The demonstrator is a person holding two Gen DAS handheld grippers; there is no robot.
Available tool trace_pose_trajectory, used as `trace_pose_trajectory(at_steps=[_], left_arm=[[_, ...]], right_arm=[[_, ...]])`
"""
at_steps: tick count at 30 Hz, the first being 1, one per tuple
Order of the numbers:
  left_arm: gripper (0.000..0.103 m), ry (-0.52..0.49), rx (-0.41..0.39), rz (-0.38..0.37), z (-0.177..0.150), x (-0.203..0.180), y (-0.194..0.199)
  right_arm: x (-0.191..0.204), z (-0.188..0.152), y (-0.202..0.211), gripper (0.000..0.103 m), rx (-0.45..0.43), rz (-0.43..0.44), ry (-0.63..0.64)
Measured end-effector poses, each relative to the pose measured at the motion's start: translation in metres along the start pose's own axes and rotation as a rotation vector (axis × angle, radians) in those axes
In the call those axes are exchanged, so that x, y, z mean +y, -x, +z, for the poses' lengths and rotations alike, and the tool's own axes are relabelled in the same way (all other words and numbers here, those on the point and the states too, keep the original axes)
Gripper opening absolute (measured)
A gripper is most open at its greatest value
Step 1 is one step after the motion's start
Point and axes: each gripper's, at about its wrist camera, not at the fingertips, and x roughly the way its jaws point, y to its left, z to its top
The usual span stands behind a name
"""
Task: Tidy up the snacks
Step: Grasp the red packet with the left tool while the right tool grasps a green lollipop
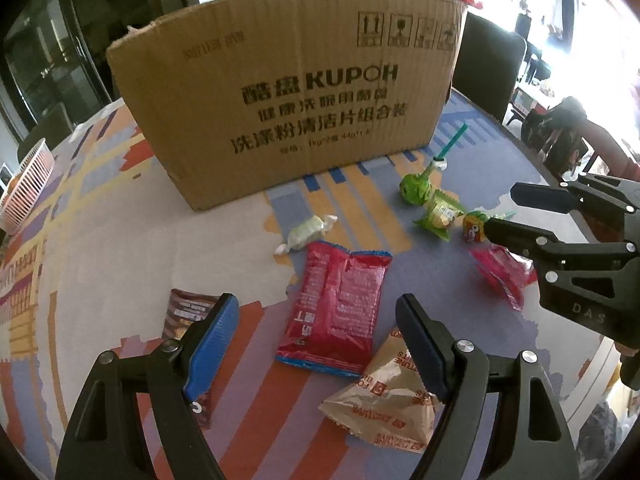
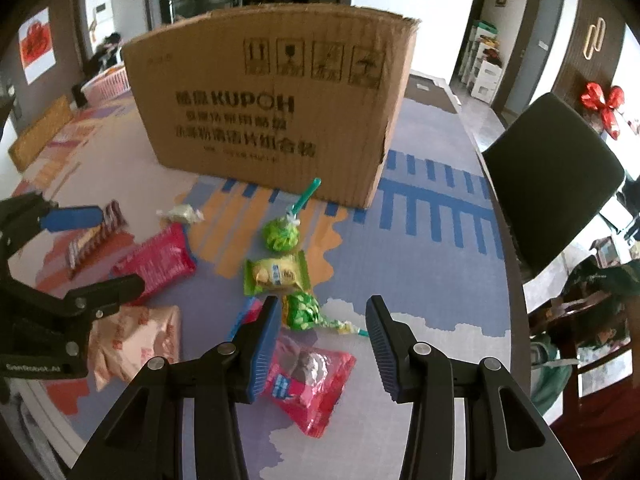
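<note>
Snacks lie scattered on the patterned table in front of a cardboard box. My left gripper is open above a red packet, with a tan packet under its right finger and a brown packet under its left. My right gripper is open, nothing between its pads, over a pink packet and a green candy bag. Beyond lie a green packet, a green lollipop and a white wrapped candy. Each view shows the other gripper.
A pink slatted basket sits at the table's far left. A black chair stands against the table's right edge. A red bow hangs on the wall behind it. The box blocks the far side.
</note>
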Motion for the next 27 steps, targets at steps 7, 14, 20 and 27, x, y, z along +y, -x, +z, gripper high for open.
trace_pose_trajectory(at_steps=[7,14,20,27], left_arm=[[0.08,0.005,0.025,-0.006,0.002,0.001,-0.013],[0.079,0.007,0.048,-0.02,0.008,0.0,-0.027],[0.068,0.014,0.07,-0.045,0.011,0.0,-0.035],[0.051,0.031,0.06,-0.069,0.012,0.002,-0.033]], right_arm=[[0.007,-0.001,-0.01,0.045,0.032,0.024,0.048],[0.008,0.001,-0.024,0.044,0.07,0.032,0.081],[0.007,0.001,-0.029,0.044,0.082,0.037,0.09],[0.006,0.002,-0.031,0.027,0.08,0.073,0.09]])
